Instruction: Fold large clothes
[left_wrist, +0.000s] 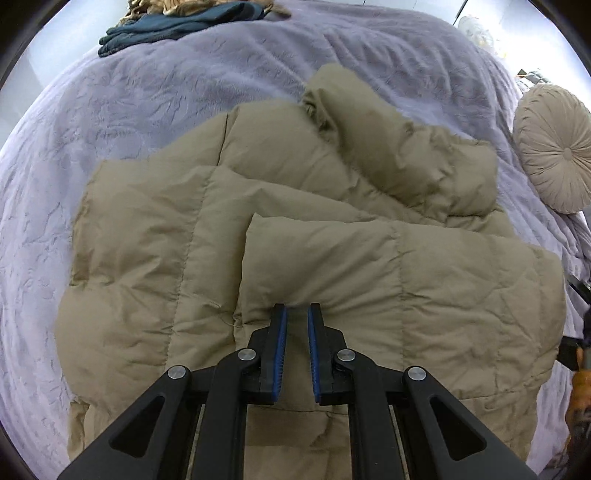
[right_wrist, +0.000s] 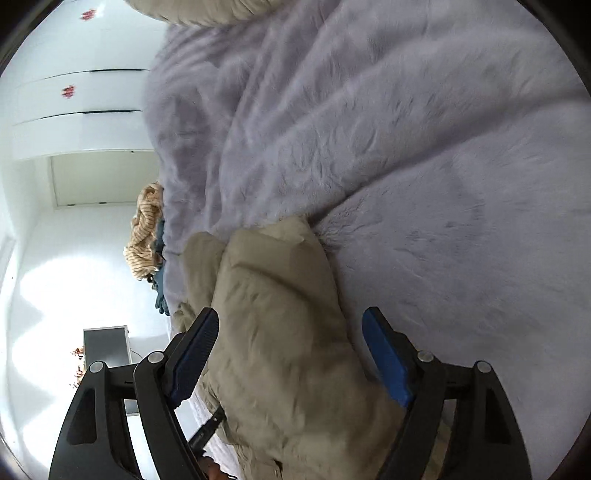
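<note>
Tan puffer jacket (left_wrist: 295, 229) lies spread on the lilac bedspread (left_wrist: 110, 122), long axis running from the near bed edge toward the round cushion (left_wrist: 554, 147); one sleeve (left_wrist: 399, 147) folded over the body, cuff pointing toward the blue garment (left_wrist: 177, 26). Left gripper (left_wrist: 297, 308) nearly pressed together, pinching a jacket fold; right gripper (right_wrist: 291, 325) spread, jacket between the pads but not pressed.

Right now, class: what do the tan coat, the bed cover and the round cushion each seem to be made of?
Tan coat: likely a thin woven shell over soft filling, matte; stitched puffy panels, fine creases.
Bed cover: probably plush fleece or faux fur, lavender; brushed nap with swirled marks.
Round cushion: seemingly velvety beige fabric; pleats radiate from a centre button.
</note>
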